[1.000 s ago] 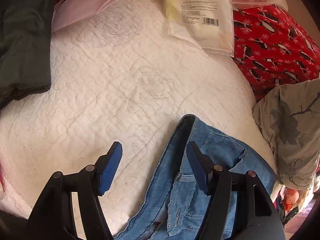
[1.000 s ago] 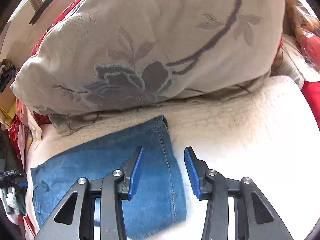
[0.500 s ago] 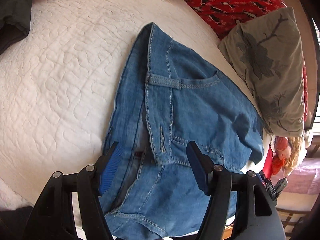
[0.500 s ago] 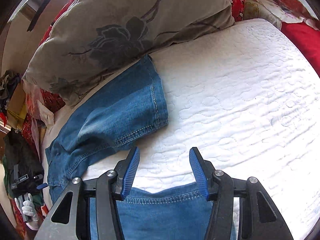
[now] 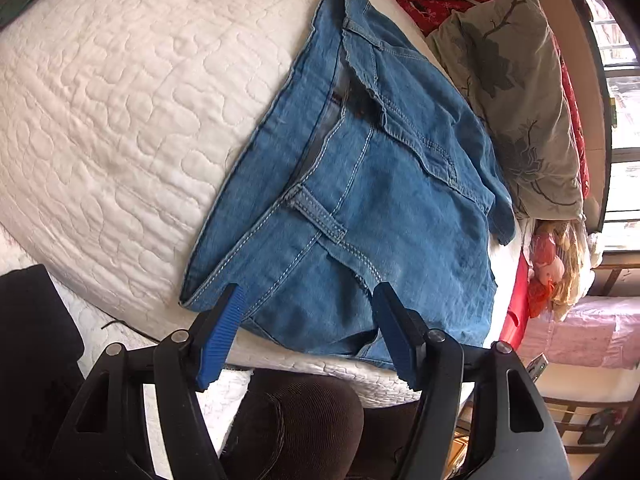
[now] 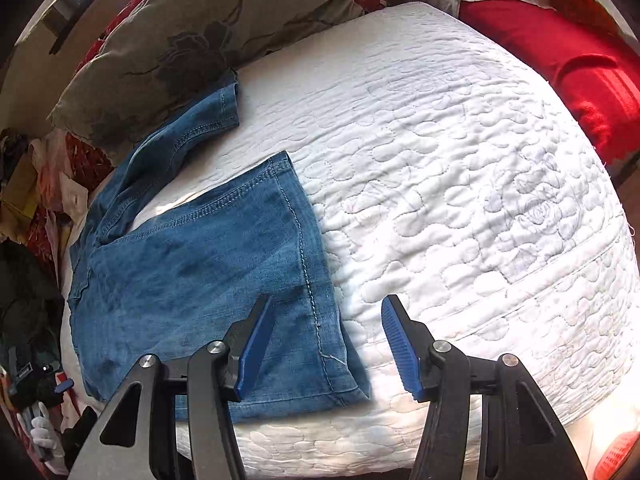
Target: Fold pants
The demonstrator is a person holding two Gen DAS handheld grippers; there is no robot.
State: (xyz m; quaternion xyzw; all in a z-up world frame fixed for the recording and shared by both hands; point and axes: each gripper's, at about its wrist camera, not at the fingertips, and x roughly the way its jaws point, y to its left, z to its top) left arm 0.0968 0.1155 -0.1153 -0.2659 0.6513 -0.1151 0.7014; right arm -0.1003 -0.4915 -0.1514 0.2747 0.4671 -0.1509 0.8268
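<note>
Blue denim pants [image 5: 380, 184] lie flat on a white quilted bed [image 5: 120, 100]. The left wrist view shows their waistband end with belt loop and pocket. My left gripper [image 5: 308, 292] hovers open over the near waistband corner at the bed's front edge, its pads touching nothing. The right wrist view shows the leg ends of the pants [image 6: 200, 264], two hems spread apart on the bed [image 6: 440, 160]. Above the nearer leg's side seam my right gripper [image 6: 328, 302] has its jaws opening, with no cloth pinched between the pads.
A beige flowered pillow [image 5: 512, 92] [image 6: 192, 32] borders the far side of the pants. Red cloth [image 6: 580, 72] lies at the bed's far right. A person's knee in dark brown trousers [image 5: 296, 420] is under the left gripper. Cluttered bags sit off the bed's left edge.
The left gripper swept from bare quilt to the waistband at the bed's edge. The right gripper moved away from the pillow to the nearer leg, and its jaws widened.
</note>
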